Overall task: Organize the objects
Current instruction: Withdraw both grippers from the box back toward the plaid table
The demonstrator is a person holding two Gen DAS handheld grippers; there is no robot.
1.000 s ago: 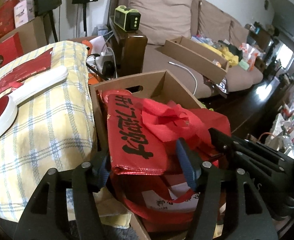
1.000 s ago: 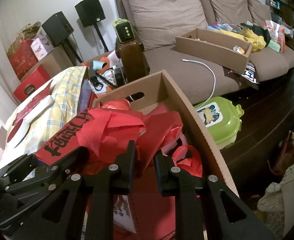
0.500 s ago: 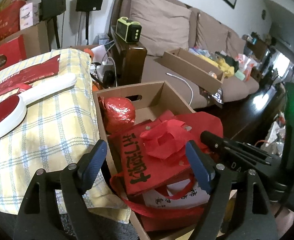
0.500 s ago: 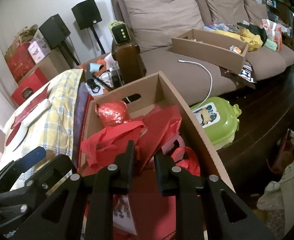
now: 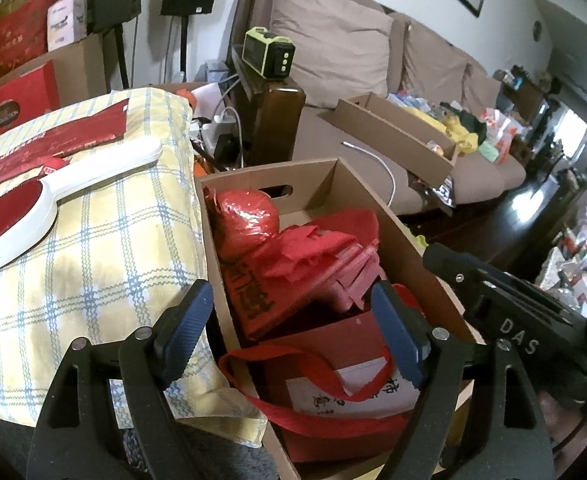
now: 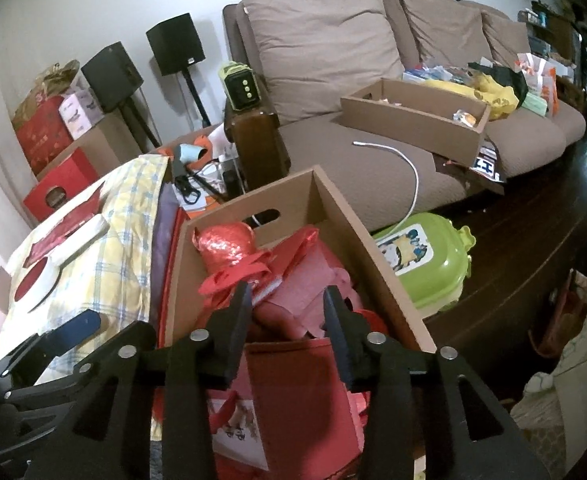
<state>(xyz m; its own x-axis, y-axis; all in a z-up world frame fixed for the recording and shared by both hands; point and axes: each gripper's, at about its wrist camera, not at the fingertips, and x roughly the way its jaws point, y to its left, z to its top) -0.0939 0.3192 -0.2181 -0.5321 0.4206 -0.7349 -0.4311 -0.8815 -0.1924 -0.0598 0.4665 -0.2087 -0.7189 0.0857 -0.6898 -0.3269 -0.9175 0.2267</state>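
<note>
An open cardboard box (image 5: 269, 172) holds a red foil-wrapped ball (image 5: 245, 220), a folded red bag with black characters (image 5: 293, 280) and a red gift bag with a white label (image 5: 333, 392). My left gripper (image 5: 293, 320) hovers open over the box, blue pads wide apart and holding nothing. In the right wrist view, my right gripper (image 6: 288, 308) hangs above the folded red bag (image 6: 293, 276). Its jaws are opening and the pads are clear of the fabric. The foil ball (image 6: 225, 244) lies at the back of the box (image 6: 249, 200).
A yellow plaid cushion (image 5: 93, 260) bearing a white and red brush (image 5: 53, 188) sits left of the box. Behind stands a brown sofa (image 6: 321, 40) with a long cardboard tray (image 6: 413, 120). A green plastic case (image 6: 425, 260) lies on the dark floor to the right.
Both grippers let go of the folded red bag, the left first and then the right. The bag sank from a raised position down into the box, uncovering the foil ball.
</note>
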